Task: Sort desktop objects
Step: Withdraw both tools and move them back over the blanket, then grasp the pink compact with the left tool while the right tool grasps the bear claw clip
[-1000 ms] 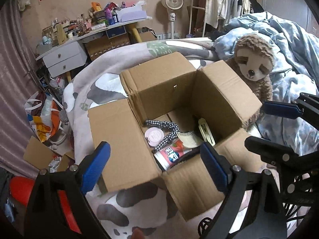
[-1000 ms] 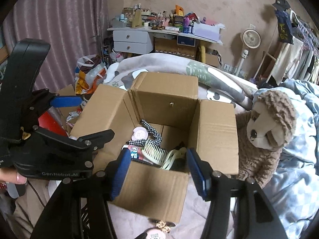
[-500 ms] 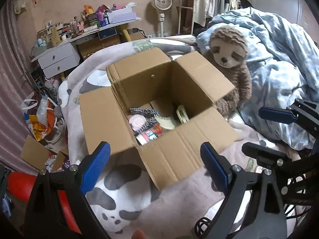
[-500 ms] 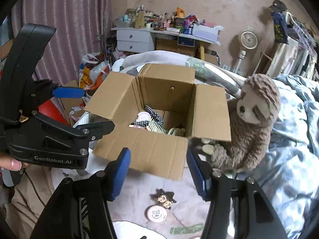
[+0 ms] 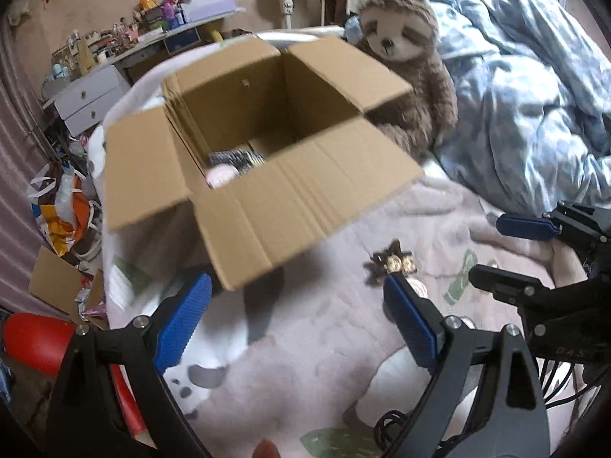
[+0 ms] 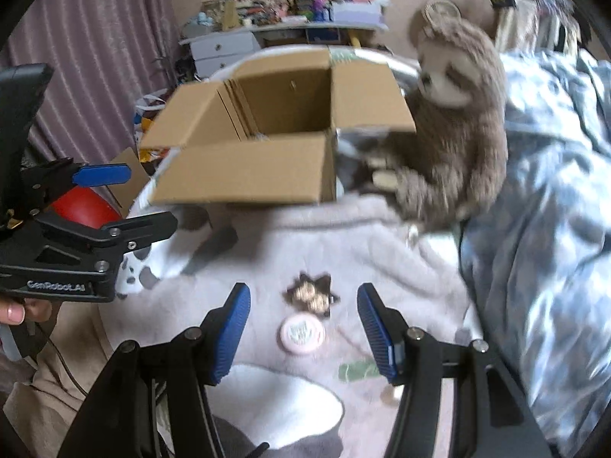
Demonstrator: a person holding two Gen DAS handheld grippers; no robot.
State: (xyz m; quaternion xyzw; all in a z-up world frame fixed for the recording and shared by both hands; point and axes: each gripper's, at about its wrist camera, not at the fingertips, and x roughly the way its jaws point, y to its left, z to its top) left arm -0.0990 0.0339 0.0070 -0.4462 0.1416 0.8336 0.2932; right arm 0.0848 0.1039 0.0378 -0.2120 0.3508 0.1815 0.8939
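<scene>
- Both pairs of blue-padded fingers stand wide apart and hold nothing: the right gripper (image 6: 303, 337) hangs low over the fleece blanket (image 6: 366, 252), and the left gripper (image 5: 296, 324) is beside it, also empty.
- Between the right fingers, close to the tips, lies a small round pink tin (image 6: 302, 334), flat on its base with the printed lid up.
- Just beyond the fingertips, nearly touching the tin, sits a dark bow-shaped hair clip (image 6: 311, 294) with pale beads; in the left view it lies just past the inner finger.
- Farther ahead of both grippers the open cardboard box (image 5: 275, 145) rests on the bed, a few items already inside, with a plush sloth (image 6: 454, 122) to its right.
- The tin looks light, stiff and smooth-sided, so it may slip; I would pinch it across its rim, pads low against the soft blanket.
- The clip seems light but irregular, and its beads may be delicate; grip the middle.
</scene>
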